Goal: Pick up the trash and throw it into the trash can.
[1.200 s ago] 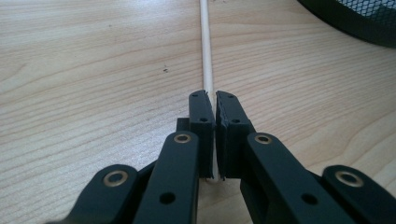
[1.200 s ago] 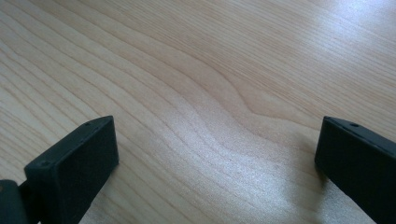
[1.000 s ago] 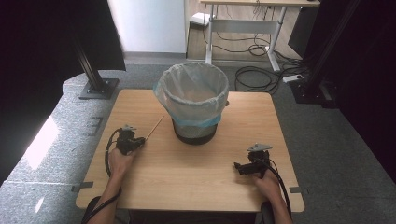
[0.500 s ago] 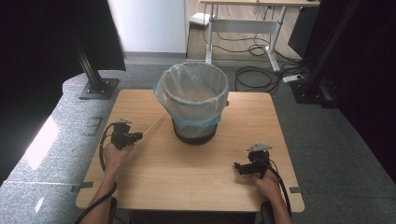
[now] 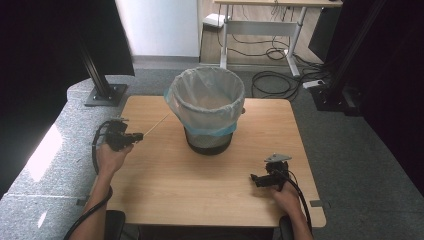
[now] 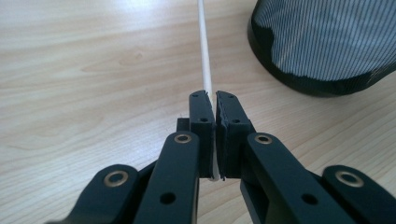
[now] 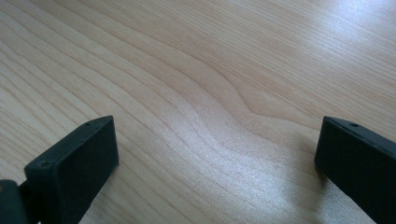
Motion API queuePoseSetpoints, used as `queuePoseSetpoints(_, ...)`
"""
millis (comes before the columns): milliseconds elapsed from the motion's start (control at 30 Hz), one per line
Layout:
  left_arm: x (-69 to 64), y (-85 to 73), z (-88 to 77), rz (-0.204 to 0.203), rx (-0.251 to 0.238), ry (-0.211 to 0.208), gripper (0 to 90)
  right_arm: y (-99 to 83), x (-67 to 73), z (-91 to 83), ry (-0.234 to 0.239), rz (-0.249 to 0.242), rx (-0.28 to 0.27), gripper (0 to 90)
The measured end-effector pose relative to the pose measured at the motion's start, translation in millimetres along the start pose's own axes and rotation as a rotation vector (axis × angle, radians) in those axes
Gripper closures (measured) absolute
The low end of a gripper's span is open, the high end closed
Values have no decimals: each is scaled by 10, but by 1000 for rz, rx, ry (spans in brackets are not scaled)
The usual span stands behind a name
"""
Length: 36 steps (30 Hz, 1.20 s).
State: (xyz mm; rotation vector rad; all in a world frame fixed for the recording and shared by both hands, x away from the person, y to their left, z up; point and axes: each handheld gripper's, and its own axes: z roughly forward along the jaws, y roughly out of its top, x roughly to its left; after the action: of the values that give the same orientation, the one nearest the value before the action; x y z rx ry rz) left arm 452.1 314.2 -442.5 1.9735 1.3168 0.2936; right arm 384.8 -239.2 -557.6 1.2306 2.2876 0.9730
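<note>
Our left gripper pinches a thin wooden stick just left of the lined wastebasket. We judge binning remains. Our right gripper hangs spread, well right of the wastebasket.

A light wooden table carries a black mesh bin lined with a clear bag, standing ahead and to the right of the left jaws, beside a thin stick lying ahead of them.
</note>
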Motion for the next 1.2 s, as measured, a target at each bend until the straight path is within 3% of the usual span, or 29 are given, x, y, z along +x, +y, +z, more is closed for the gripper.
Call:
queuePoseSetpoints(733,2,712,-687,11,-32,41,864,0,-1,0,0,-1,0,0)
queuePoseSetpoints(1000,-71,958,-936,31,-44,50,864,0,-3,1,0,-4,-1,0)
queuePoseSetpoints(1200,-187,1131,-1077,54,-52,32,864,0,-3,1,-1,-4,-1,0)
